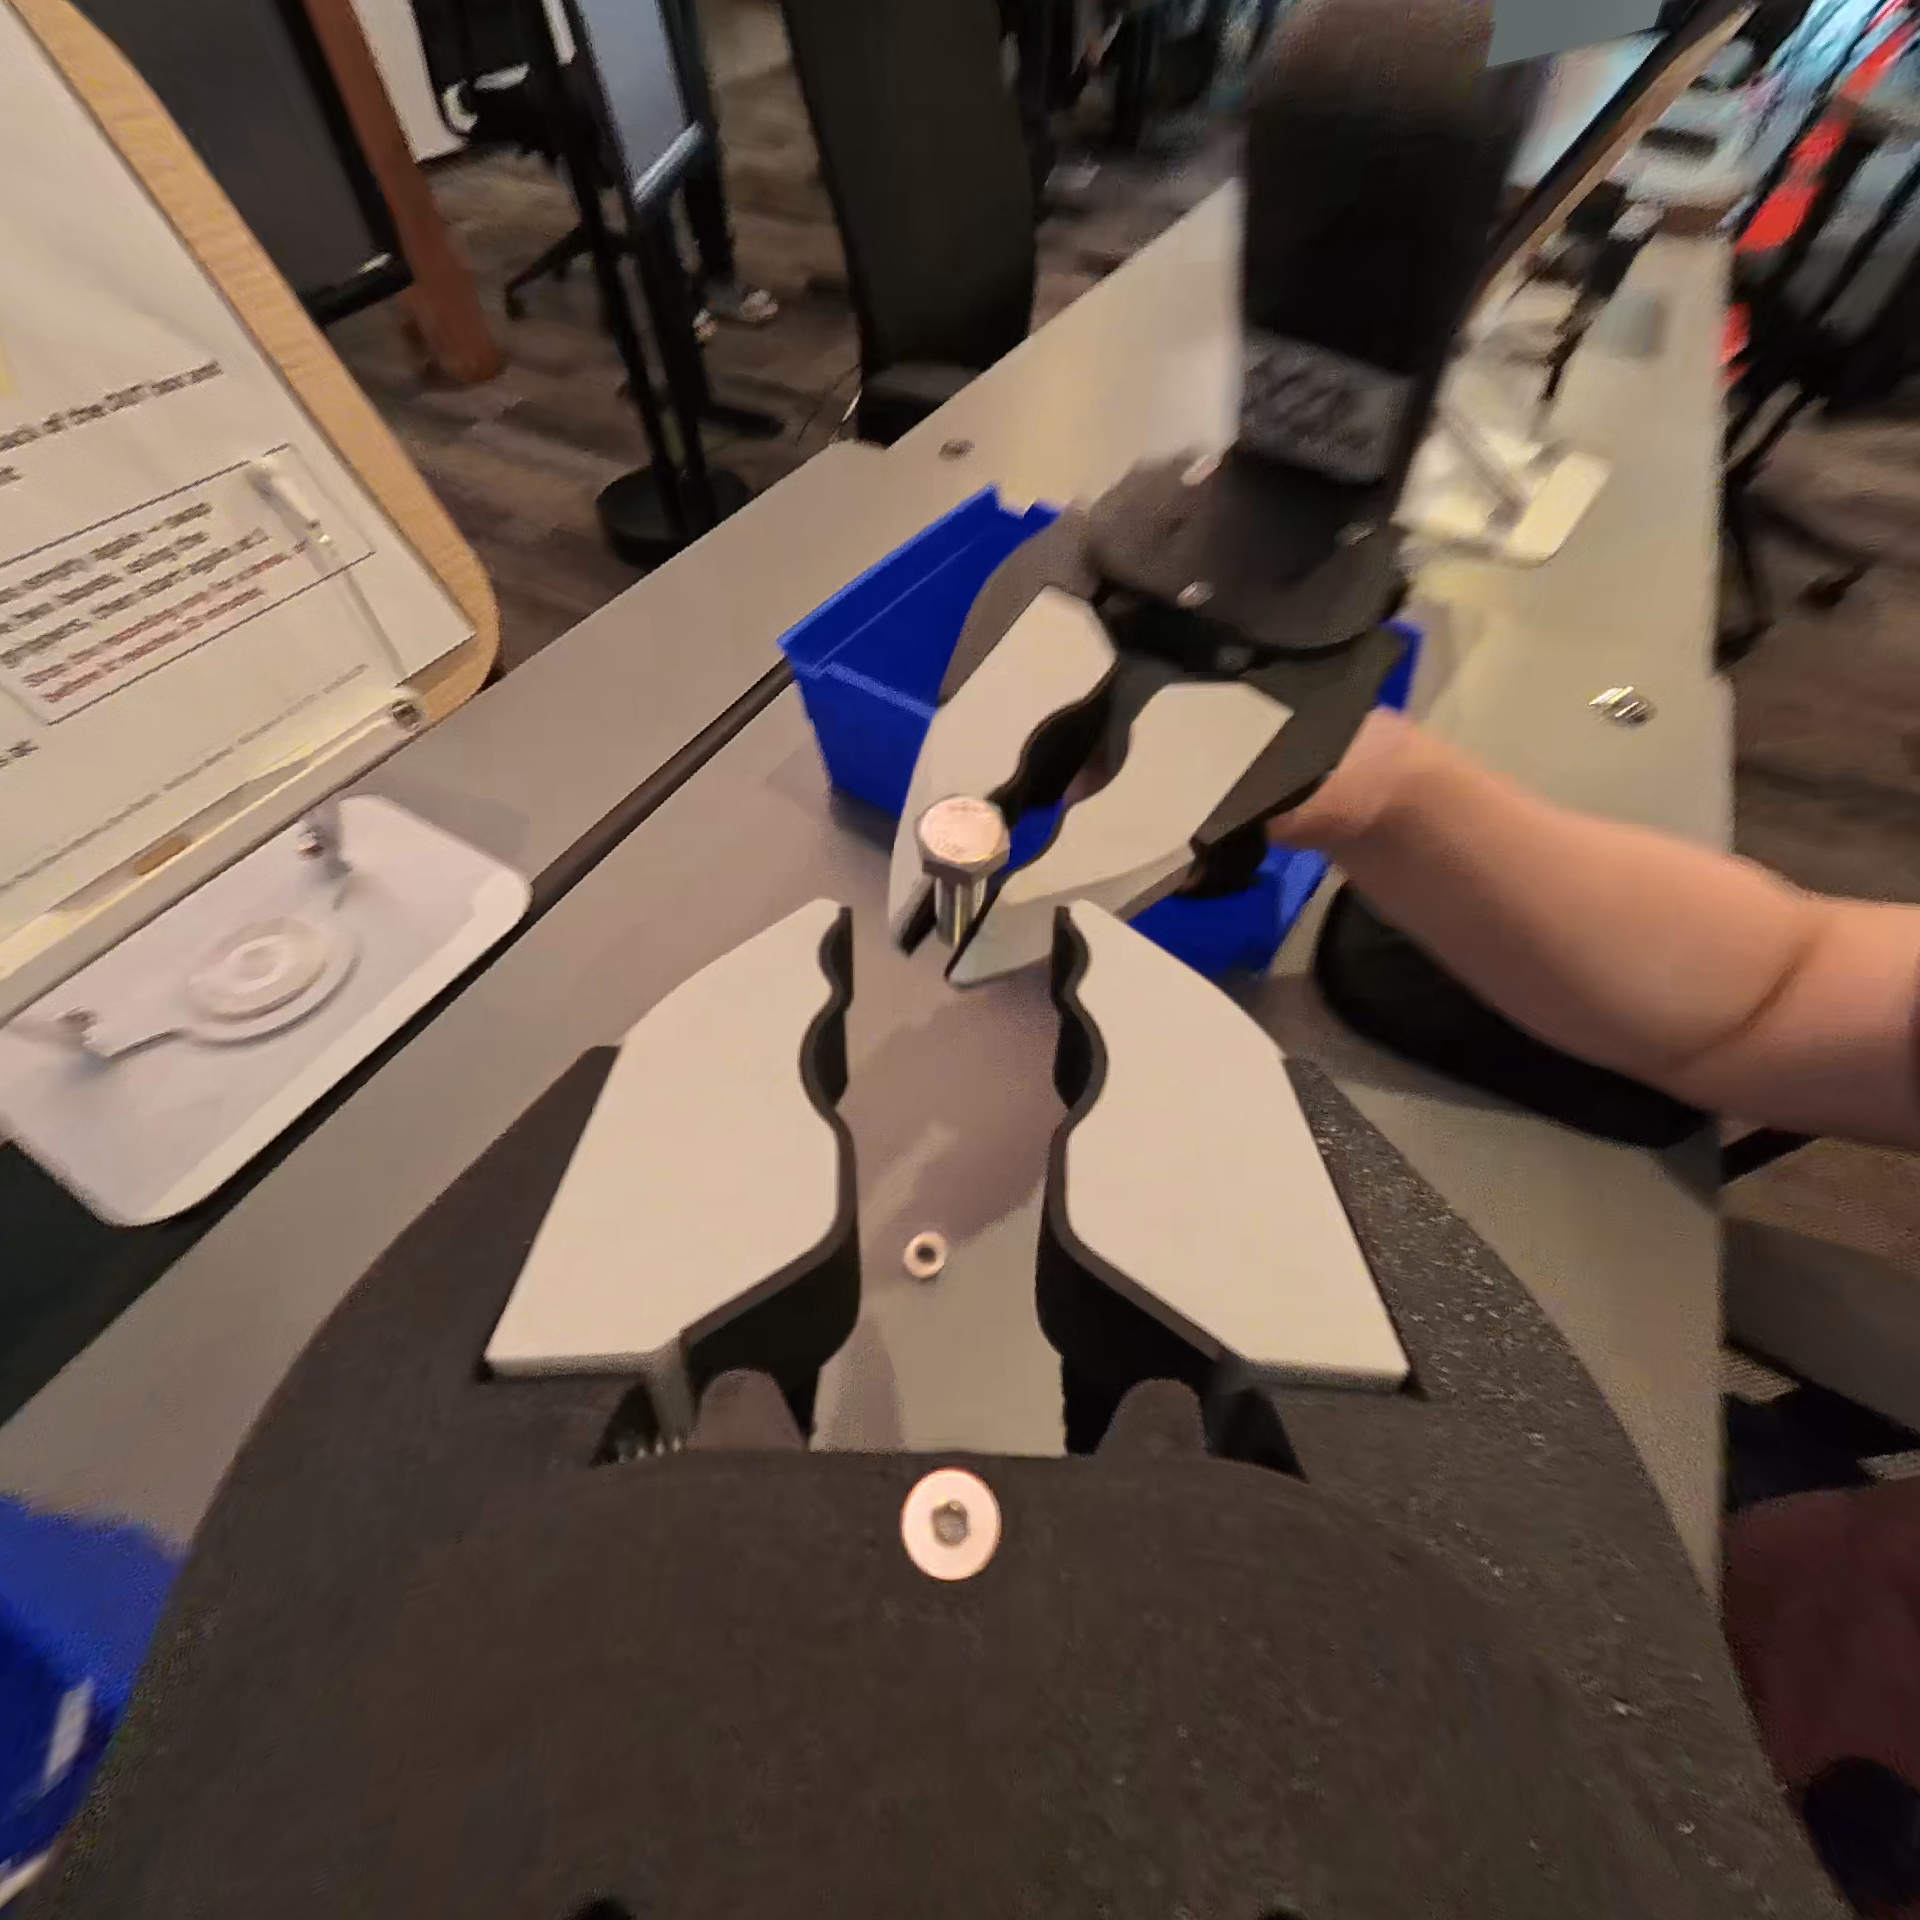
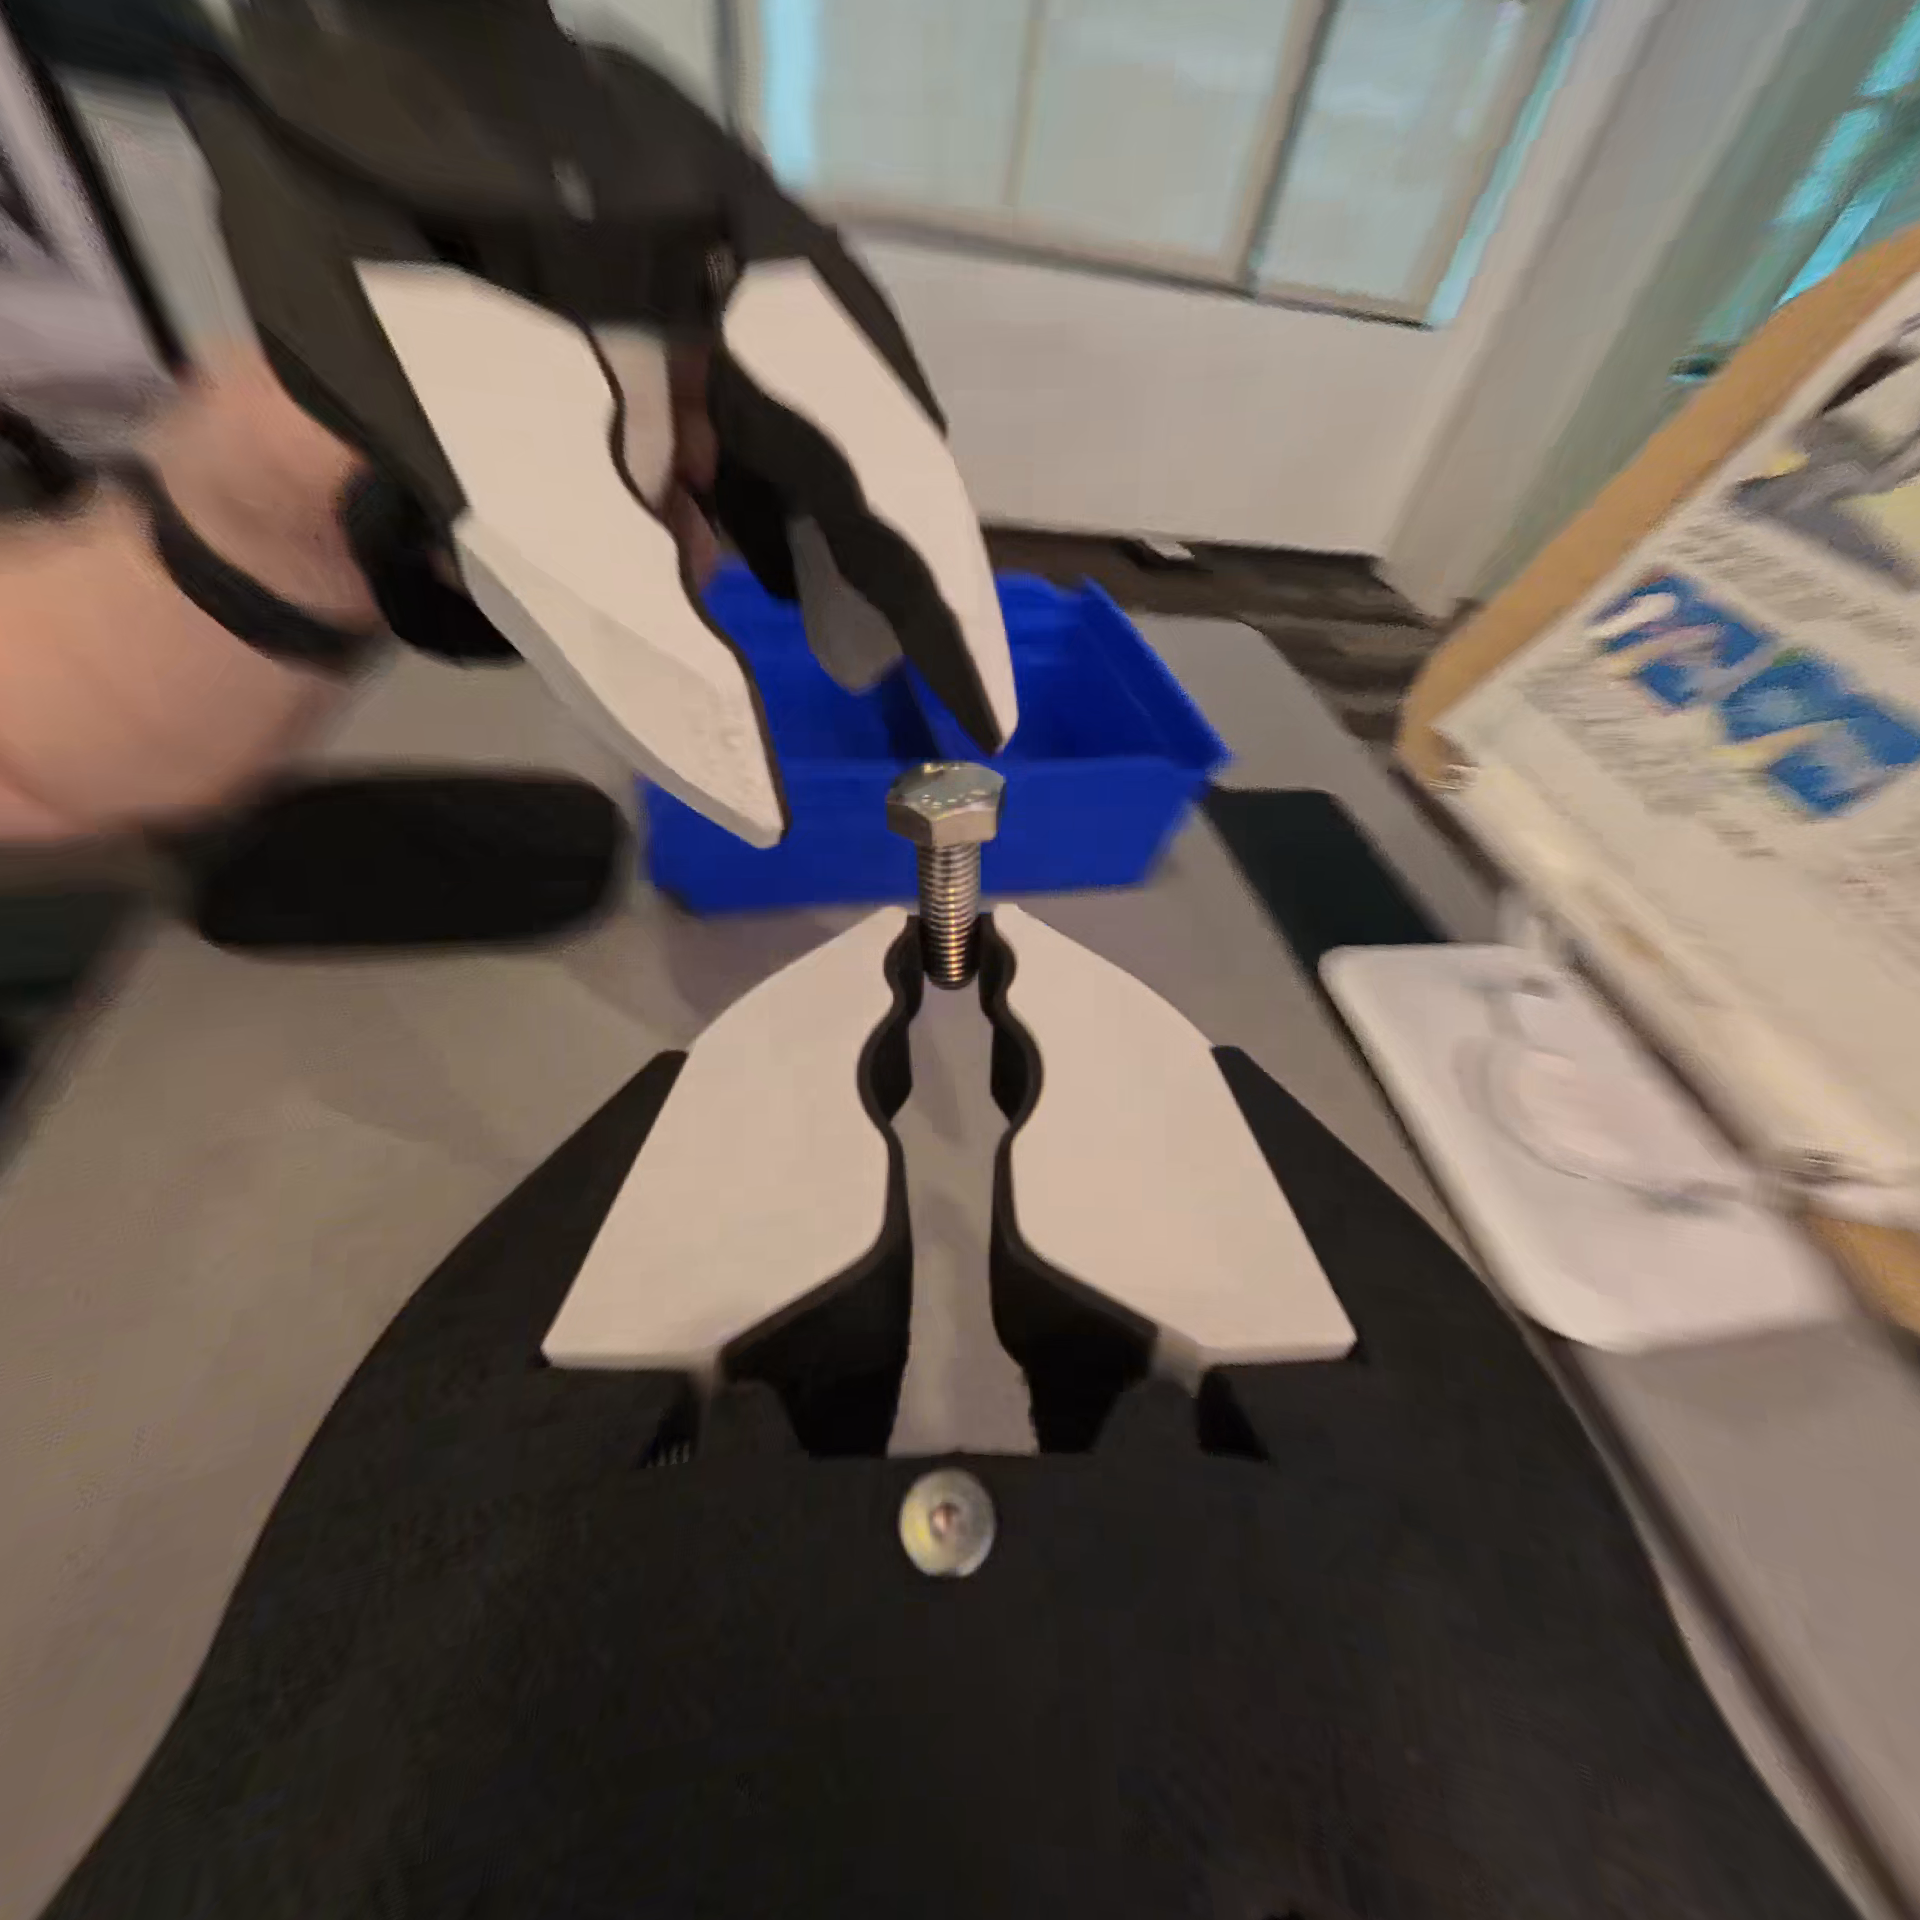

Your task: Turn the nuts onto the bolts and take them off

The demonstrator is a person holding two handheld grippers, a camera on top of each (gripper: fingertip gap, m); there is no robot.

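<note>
Now my right claw (image 2: 948, 940) grips a steel bolt (image 2: 945, 883) by its threaded shank at centre frame, head up, above the grey bench (image 2: 260, 1091). My left claw (image 1: 951, 935) hangs released, its white fingers (image 1: 707, 1153) spread wide, with a small nut (image 1: 923, 1254) lying on the bench between them, low in the frame. Behind the bolt, a blue bin (image 2: 1091, 821) sits mid-frame. At the right edge, a printed sign (image 2: 1714, 831) stands on a clear stand (image 2: 1538, 1174). I see a bare forearm (image 1: 1558, 966) reaching in from the right.
</note>
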